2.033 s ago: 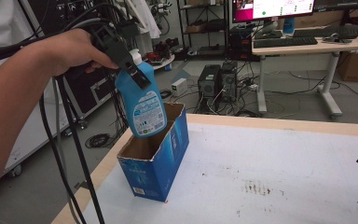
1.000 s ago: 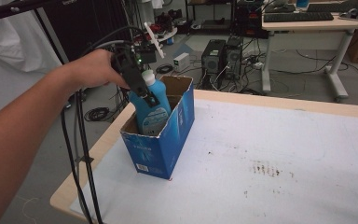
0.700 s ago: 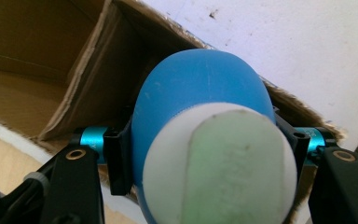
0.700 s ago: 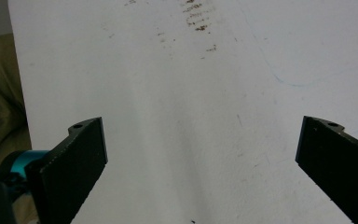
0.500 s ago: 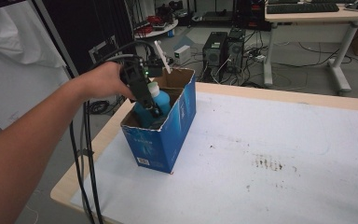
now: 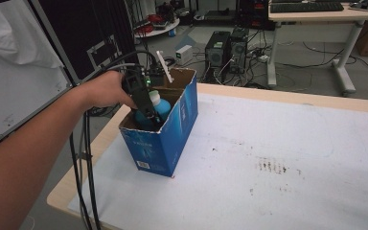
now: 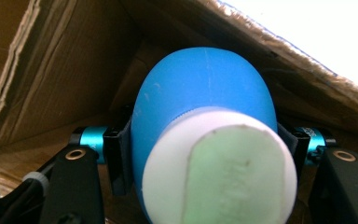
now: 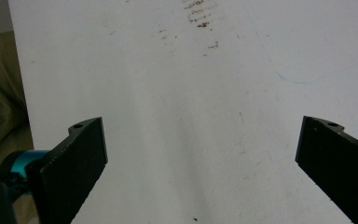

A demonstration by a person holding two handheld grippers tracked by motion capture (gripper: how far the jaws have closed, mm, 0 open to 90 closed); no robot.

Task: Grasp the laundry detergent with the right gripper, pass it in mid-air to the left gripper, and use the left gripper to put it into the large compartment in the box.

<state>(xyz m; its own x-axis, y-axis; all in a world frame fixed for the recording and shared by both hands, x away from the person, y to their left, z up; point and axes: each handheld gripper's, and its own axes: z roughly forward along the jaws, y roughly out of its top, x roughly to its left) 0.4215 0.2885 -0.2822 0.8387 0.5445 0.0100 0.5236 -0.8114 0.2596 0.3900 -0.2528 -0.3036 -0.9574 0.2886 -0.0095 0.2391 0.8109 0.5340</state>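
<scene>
Your table [image 6: 287, 158] has the blue cardboard box [image 6: 165, 139] standing open-topped near its left edge, flaps up so you can load from above. Your left gripper [image 6: 148, 111] reaches in from the top, jaws pinching the blue bottle [image 7: 200, 98] by its sides so it goes in upright; the bottle sits mostly inside the box. Your right gripper [image 8: 200, 163] hangs over bare tabletop, jaws spread wide, holding nothing. Box print is too blurred to read; no bottle label readable.

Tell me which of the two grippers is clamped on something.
The left gripper, shut on the blue plastic bottle inside the blue cardboard box; the right gripper gapes over bare table.
</scene>
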